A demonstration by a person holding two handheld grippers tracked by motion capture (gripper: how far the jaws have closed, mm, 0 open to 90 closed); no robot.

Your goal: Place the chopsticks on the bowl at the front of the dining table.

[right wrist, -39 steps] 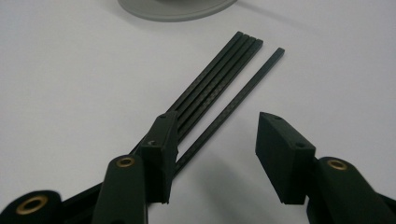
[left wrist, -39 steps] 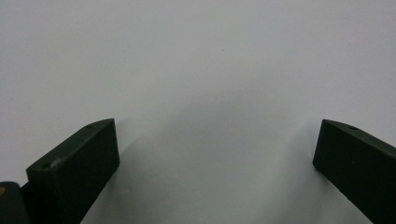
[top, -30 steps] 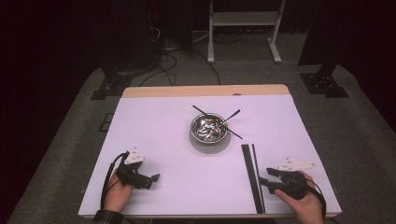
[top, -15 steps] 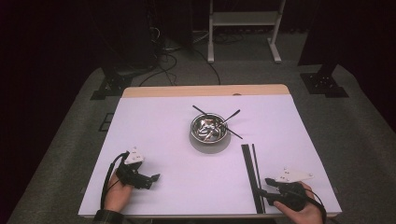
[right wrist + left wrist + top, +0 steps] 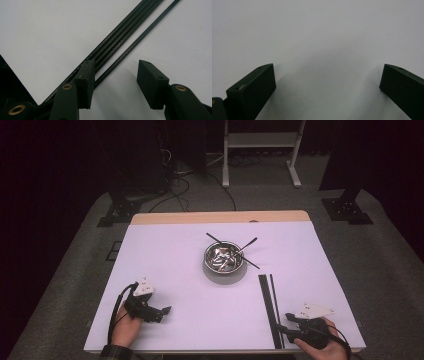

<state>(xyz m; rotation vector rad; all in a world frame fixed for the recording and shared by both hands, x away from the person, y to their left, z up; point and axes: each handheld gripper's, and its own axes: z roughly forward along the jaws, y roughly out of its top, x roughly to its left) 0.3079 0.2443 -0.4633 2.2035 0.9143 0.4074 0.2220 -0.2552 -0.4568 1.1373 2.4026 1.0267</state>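
Right gripper (image 5: 113, 82) low at the rods (image 5: 269, 307), five o'clock from the bowl (image 5: 225, 262), jaws half apart, gripping nothing. Left gripper (image 5: 327, 82) gapes wide at seven o'clock.

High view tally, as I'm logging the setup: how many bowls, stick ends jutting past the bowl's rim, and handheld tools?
Bowl: 1
Stick ends: 3
Tools: 2, left tool and right tool
Total: 6

The right gripper (image 5: 283, 330) has slid down toward the table's near edge, seemingly beside the black rods (image 5: 266, 307)
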